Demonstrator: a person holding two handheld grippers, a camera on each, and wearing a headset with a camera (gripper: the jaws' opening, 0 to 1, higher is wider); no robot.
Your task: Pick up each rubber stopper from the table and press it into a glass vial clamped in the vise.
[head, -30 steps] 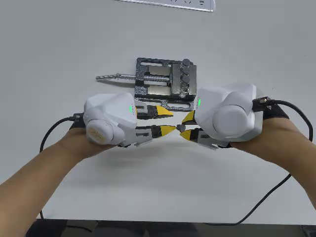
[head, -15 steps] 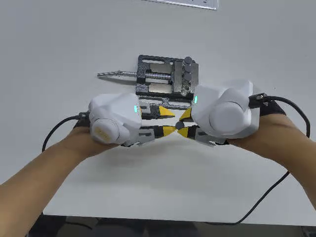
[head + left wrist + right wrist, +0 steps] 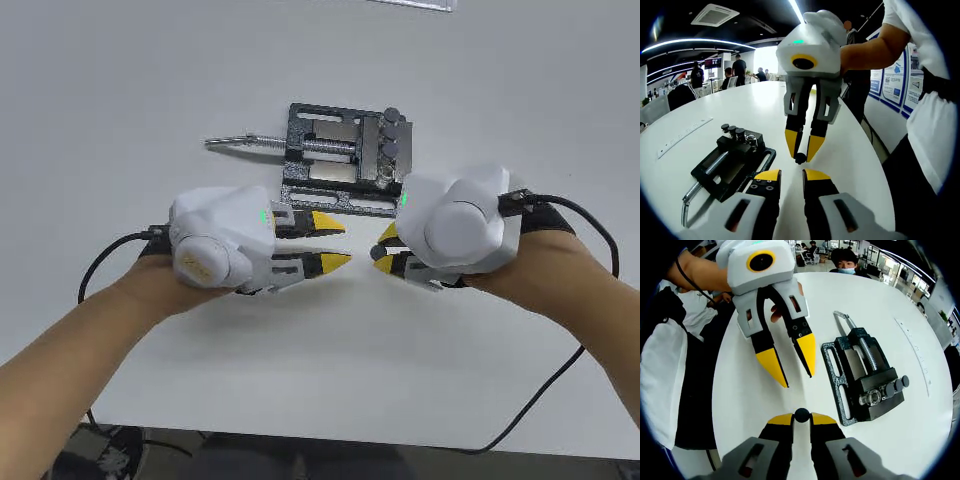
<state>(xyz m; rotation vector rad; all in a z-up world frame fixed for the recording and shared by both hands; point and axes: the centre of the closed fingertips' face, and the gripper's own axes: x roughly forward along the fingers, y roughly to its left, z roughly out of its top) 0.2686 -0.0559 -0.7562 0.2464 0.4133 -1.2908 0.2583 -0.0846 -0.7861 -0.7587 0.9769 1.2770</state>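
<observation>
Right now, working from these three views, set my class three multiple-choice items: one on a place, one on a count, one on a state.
1. Where is the loose rubber stopper?
A. On the table
B. Between the right gripper's jaws
C. In the left gripper

2. How many vials in the vise carry dark caps?
A. One
B. Three
C. Five

3. The left gripper is:
A. Open and empty
B. Shut on a vial
C. Shut on the vise handle

Answers: B, the right gripper view shows it pinched at the tips; B, three caps stand in a row beside one uncapped vial; A, its yellow tips stand apart with nothing between.
</observation>
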